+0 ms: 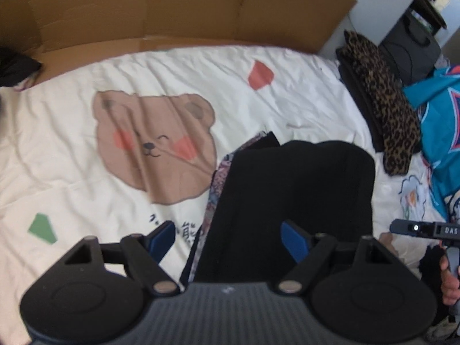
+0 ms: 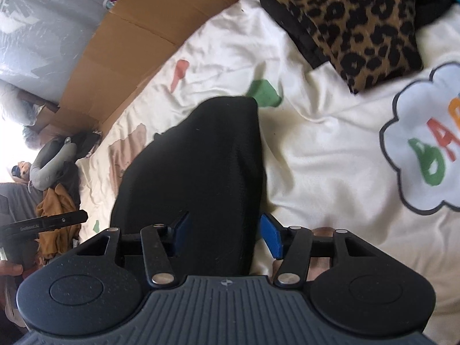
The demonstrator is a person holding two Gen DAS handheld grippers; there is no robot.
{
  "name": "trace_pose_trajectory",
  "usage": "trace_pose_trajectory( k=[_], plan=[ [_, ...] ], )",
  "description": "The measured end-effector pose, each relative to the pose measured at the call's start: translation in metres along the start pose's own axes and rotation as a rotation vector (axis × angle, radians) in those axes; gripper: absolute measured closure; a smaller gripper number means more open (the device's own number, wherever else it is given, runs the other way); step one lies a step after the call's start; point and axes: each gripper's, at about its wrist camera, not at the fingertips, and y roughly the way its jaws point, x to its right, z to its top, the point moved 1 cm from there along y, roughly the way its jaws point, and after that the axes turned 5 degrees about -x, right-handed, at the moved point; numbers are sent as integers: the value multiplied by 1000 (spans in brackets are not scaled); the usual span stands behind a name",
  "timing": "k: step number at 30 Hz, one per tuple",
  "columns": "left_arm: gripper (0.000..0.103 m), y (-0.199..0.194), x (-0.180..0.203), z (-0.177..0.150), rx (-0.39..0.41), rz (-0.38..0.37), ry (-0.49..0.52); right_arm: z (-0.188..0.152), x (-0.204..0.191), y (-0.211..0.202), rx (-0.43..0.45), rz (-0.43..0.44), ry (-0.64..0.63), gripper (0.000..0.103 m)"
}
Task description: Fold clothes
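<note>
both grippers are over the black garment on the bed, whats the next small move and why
Probably close the right gripper onto the near edge of the black garment: the cloth already lies between its blue pads, which do not clearly press it yet. The left gripper stands open over the garment's patterned edge, so it would likely pinch next, before any fold across the bedsheet.

Black garment (image 1: pixel 290 201) lies on bedsheet (image 1: pixel 72 158), patterned cloth (image 1: pixel 214 189) under its left edge. Leopard-print garment (image 1: pixel 385 115) lies right of it at the sheet's edge, teal garment (image 1: pixel 440 132) further right. Cardboard (image 1: pixel 161 11) stands behind the bed.
</note>
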Motion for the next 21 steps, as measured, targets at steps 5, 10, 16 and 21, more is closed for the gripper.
trace_pose_trajectory(
  k=[5,10,16,21],
  plan=[
    [21,25,-5,7,-29,-32,8,-3,11,25,-4,8,49,46],
    [21,43,-15,10,-62,-58,-3,-7,14,42,-27,26,69,48],
    [30,61,-21,10,-102,-76,-18,-3,14,45,-68,64,83,97],
    [38,67,-25,11,-109,-111,-37,-4,13,35,-70,90,96,98]
  ],
)
